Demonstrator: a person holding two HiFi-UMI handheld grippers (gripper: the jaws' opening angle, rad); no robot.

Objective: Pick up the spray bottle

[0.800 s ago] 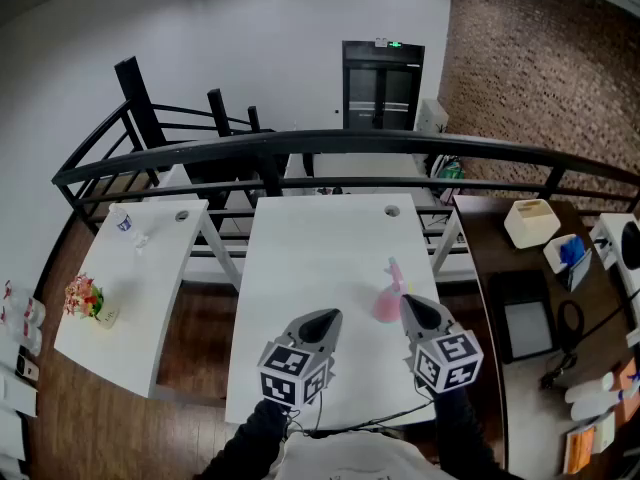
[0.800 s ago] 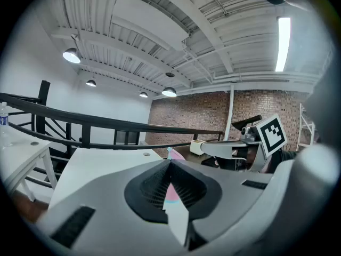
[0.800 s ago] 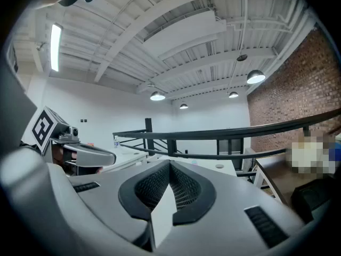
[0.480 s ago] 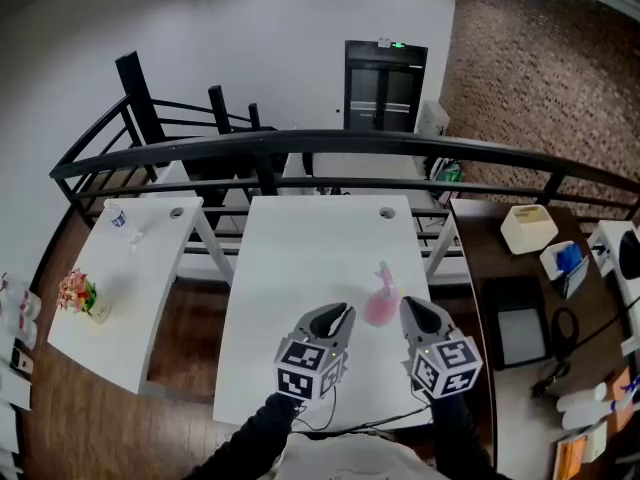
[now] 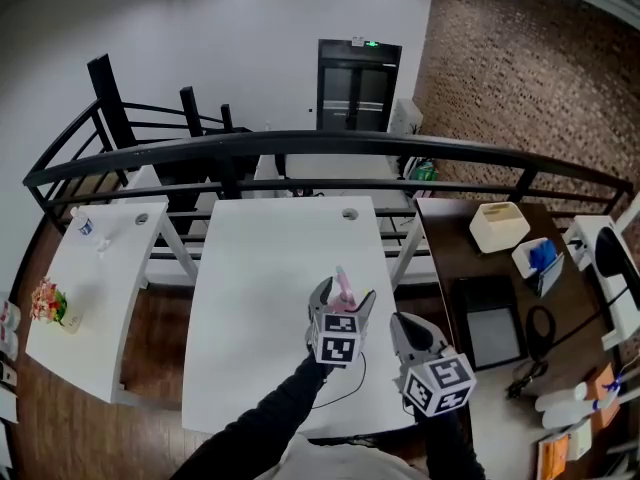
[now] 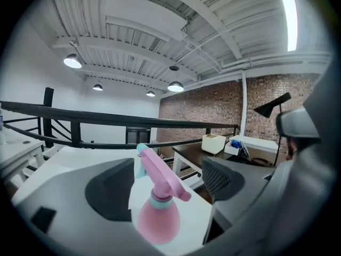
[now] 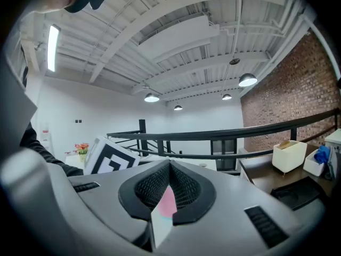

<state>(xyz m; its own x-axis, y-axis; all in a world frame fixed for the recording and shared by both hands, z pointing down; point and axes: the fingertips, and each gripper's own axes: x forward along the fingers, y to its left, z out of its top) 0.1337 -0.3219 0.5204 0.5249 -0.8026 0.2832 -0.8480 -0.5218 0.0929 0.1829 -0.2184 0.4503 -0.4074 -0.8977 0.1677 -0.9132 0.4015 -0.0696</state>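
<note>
A white table (image 5: 260, 268) stands in a room with a black railing and a brick wall at the far side. I see nothing else on this table.

My left gripper (image 5: 346, 290) is over the table's right half with its jaws wide apart. The bottle (image 6: 157, 220) stands upright between them, at 12 o'clock from the gripper body, on the table near its right edge. Its long axis is vertical, and the spray head leans toward 11 o'clock in the left gripper view. The pads are on each side of the round pink body, and I judge they do not touch it.

My right gripper (image 5: 402, 324) is at about 4 o'clock from the bottle, jaws together and empty.

The left one is clearly nearer. I think it only needs to close on the body, then lift.
</note>
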